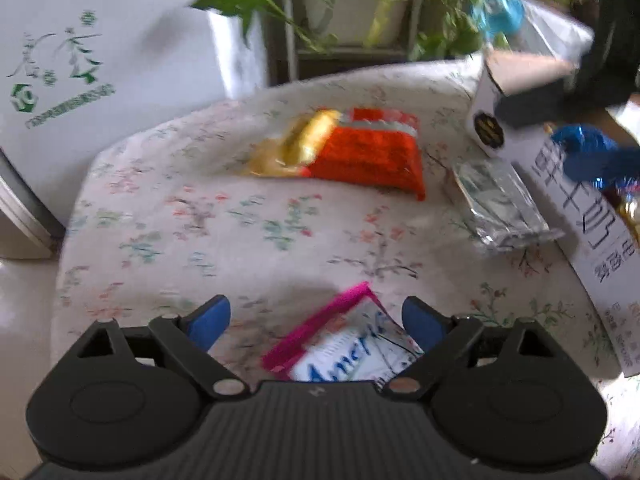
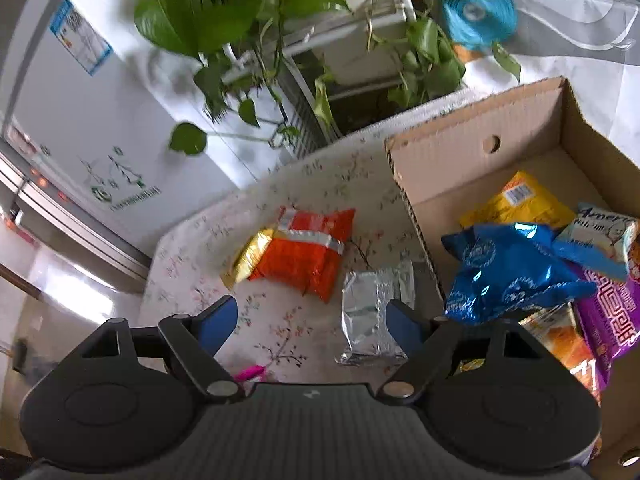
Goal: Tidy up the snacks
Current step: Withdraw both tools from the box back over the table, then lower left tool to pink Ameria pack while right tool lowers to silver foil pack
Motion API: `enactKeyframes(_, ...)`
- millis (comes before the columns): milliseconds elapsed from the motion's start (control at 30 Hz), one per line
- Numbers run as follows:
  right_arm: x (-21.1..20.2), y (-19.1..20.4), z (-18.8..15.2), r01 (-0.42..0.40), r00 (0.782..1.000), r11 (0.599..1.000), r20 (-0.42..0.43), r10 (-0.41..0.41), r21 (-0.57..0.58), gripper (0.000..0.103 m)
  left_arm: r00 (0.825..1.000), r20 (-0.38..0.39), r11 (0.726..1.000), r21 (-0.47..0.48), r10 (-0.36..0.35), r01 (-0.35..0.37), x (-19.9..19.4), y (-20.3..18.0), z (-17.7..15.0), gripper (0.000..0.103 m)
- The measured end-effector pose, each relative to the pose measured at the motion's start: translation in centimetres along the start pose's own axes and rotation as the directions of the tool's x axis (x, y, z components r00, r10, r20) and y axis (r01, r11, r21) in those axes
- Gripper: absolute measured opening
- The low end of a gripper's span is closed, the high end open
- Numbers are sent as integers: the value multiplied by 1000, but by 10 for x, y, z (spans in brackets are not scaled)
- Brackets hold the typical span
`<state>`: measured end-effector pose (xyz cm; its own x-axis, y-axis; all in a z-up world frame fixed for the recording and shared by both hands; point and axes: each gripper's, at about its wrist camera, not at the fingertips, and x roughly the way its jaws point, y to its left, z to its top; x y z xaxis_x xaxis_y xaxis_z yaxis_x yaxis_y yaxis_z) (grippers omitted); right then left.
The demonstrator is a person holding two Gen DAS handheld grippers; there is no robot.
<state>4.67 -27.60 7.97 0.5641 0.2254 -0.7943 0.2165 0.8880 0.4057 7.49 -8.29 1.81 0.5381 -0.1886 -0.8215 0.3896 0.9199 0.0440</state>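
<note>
Left gripper [image 1: 316, 322] — blue-padded fingers spread wide, gripping nothing, poised above a white sachet [image 1: 352, 348] with a magenta sealed edge and blue script lettering. Sachet lies flat on the floral-cloth surface [image 1: 180, 216], long axis running diagonally, magenta end toward the far right; its near part is hidden under the gripper body.

Items on the surface, left to right:
- Gold packet [image 1: 304, 142], glossy, tucked against and partly overlapping the left end of the orange one; blurred, print unreadable.
- Orange packet [image 1: 372, 156], crinkled foil with a white-and-red serrated top edge; long axis roughly left-right in the left wrist view, tilted slightly down to the right.
- Silver packet [image 2: 370, 316], plain reflective foil, long axis pointing away from the right camera, lying just beside the box wall.

Right gripper [image 2: 310, 326] — likewise fully parted and holding nothing, its right finger overlapping the silver packet's near corner in view; contact cannot be told.

Cardboard box [image 2: 480, 120], open-topped, at the right of the surface, its near end cut off by the frame. Contents: blue foil bag [image 2: 508, 272] uppermost, yellow packet [image 2: 520, 204] behind it, a second white sachet [image 2: 604, 232] with a blue edge, purple packet [image 2: 612, 320] at the right — each partly covered by its neighbours.
</note>
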Motion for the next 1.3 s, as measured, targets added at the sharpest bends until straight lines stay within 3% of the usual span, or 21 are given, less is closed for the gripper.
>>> enactKeyframes(300, 35, 27, -20, 167, 985, 975, -8, -170, -148, 86, 1000, 18, 991, -133, -20, 23, -28, 40, -9, 93)
enactKeyframes(533, 46, 30, -22, 244, 969, 955, 18, -244, -172, 87, 997, -29, 992, -109, -71, 67, -25, 24, -24, 93)
enactKeyframes(633, 48, 30, -21, 213, 977, 962, 13, -214, -172, 92, 996, -52, 992, -113, -69, 63, -21, 20, -28, 93)
enactKeyframes(800, 37, 30, -17, 35, 999, 993, -9, -36, -110, 90, 996, -68, 987, -151, -55, 44, -18, 25, -28, 93)
enactKeyframes(1067, 37, 34, -20, 277, 961, 952, 42, -274, -133, 90, 993, -77, 981, -179, -88, 73, -10, 13, -27, 93)
enactKeyframes(1233, 56, 33, -22, 350, 936, 920, 35, -350, -177, 90, 996, -52, 987, -145, -74, 66, -7, -5, -23, 93)
enactKeyframes(1300, 59, 31, -23, 344, 938, 922, 27, -345, -180, 92, 997, -44, 989, -133, -68, 61, -7, -8, -23, 93)
